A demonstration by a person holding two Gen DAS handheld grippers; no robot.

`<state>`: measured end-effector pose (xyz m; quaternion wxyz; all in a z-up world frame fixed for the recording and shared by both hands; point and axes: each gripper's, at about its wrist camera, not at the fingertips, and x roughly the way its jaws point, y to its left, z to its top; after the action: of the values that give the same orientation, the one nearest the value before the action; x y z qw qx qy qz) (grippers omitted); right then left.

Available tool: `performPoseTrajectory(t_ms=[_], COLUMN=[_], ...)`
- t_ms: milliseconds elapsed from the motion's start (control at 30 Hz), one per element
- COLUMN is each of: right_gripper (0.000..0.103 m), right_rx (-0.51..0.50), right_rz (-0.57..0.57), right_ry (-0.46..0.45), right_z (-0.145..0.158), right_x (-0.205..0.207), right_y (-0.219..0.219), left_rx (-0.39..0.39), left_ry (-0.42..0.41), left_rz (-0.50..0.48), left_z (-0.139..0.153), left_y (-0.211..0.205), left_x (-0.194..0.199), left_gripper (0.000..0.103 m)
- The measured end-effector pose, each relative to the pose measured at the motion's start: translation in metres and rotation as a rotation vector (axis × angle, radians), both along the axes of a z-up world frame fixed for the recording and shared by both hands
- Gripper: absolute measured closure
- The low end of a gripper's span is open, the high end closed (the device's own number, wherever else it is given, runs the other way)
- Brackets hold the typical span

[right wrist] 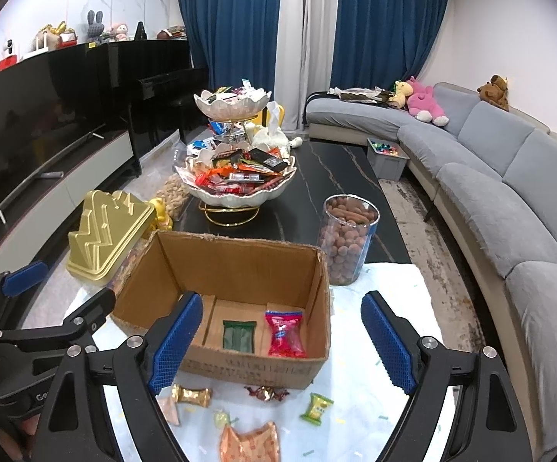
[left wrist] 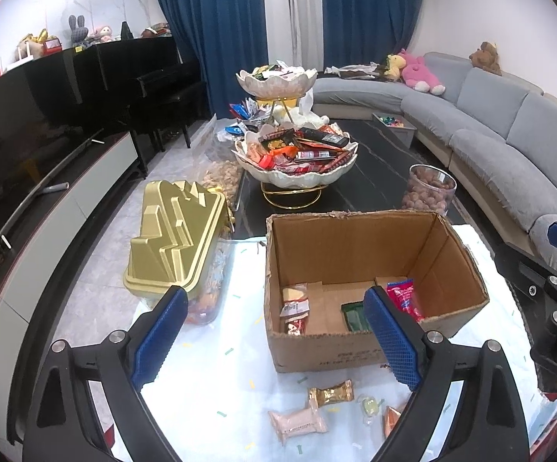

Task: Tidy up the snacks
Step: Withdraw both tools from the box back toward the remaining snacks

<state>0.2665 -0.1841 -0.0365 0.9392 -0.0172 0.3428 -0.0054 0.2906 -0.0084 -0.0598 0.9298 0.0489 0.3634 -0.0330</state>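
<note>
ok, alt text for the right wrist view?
An open cardboard box on a white-covered table holds a red packet and a green packet. The right gripper hangs open before it, above loose wrapped candies.

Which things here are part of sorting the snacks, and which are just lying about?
Job: cardboard box holding a red packet and green packet; loose gold-wrapped candy and green candy on the cloth; both open grippers, left, right.

Lying about: gold lid, tiered snack bowl, nut jar, sofa.
</note>
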Motion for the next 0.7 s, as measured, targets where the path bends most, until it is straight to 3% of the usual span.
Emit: performPoseTrajectory(t_ms=[700], right_gripper=[0.018], right_rx=[0.019], right_rz=[-0.007], right_ry=[-0.012], right_z=[-0.014], right_x=[-0.045], right_y=[-0.004], left_rx=[-0.008], left_ry=[-0.005], left_rz=[-0.02], left_z=[-0.006], left_y=[0.0], left_x=[-0.05], left_gripper=[0.009])
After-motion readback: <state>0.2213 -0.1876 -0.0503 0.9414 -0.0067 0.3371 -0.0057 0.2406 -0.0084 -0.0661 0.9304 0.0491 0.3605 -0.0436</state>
